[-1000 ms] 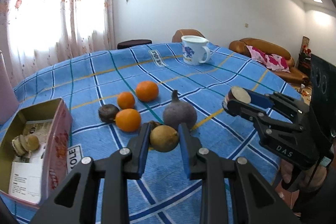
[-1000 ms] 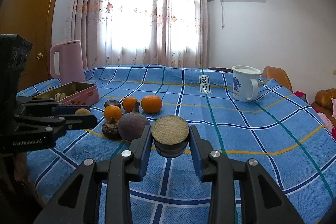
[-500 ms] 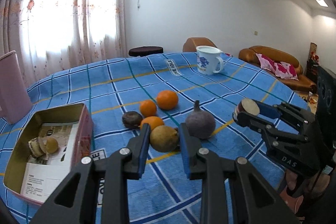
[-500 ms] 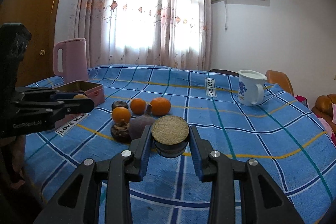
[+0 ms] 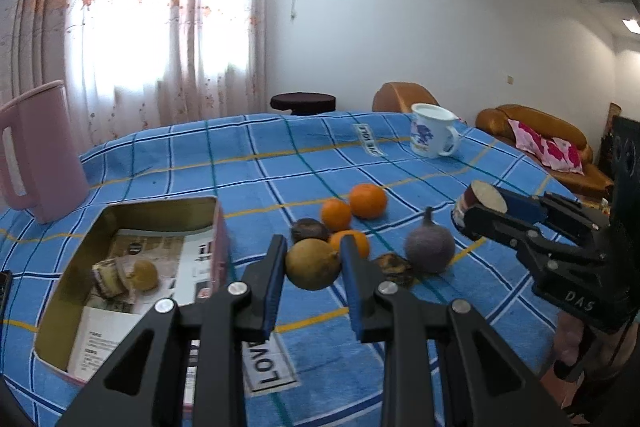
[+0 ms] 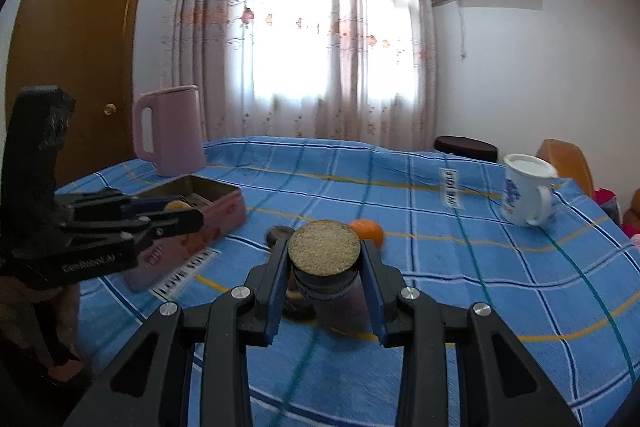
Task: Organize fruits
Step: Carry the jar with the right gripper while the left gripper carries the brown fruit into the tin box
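Observation:
My left gripper (image 5: 313, 263) is shut on a yellow-brown lemon (image 5: 312, 264), held above the blue checked cloth just right of the pink tin box (image 5: 120, 267). The tin holds a small yellow fruit (image 5: 145, 274) and paper. My right gripper (image 6: 325, 267) is shut on a dark halved fruit (image 6: 324, 254) with a pale cut face; it also shows in the left wrist view (image 5: 480, 201). Three oranges (image 5: 367, 201), a purple fig-like fruit (image 5: 429, 251) and a dark round fruit (image 5: 309, 230) lie on the cloth.
A pink jug (image 5: 36, 151) stands at the far left behind the tin. A white mug (image 5: 434, 135) stands at the far right of the table. A dark shrivelled piece (image 5: 394, 267) lies by the purple fruit. Sofas stand beyond the table's right edge.
Both grippers have swung left with their fruits still held. The tin box now sits closer to the left gripper, and the fruit pile has shifted right in the left wrist view.

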The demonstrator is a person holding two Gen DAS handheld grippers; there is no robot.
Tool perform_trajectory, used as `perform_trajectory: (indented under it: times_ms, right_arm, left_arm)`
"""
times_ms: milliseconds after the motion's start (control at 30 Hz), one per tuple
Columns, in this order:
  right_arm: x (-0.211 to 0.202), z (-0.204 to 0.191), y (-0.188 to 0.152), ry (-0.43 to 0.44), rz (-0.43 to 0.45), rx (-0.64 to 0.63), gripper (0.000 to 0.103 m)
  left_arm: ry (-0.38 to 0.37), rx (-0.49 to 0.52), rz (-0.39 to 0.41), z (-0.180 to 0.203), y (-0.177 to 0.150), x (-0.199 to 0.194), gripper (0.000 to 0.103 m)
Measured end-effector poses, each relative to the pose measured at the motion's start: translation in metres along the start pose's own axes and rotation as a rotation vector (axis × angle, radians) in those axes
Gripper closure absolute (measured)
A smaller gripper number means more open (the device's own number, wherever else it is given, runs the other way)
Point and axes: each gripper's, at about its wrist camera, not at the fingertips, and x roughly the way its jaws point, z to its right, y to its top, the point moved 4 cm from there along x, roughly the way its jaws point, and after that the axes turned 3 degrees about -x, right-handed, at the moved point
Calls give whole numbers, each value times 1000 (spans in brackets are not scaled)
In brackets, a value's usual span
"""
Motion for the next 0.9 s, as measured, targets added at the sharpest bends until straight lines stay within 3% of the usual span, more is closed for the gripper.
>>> perform_trajectory:
  times_ms: [900]
  right_arm:
    - [89,-100,63,212,-70,-93,67]
  left_arm:
    - [129,-131,4,-101,-2,-13,74]
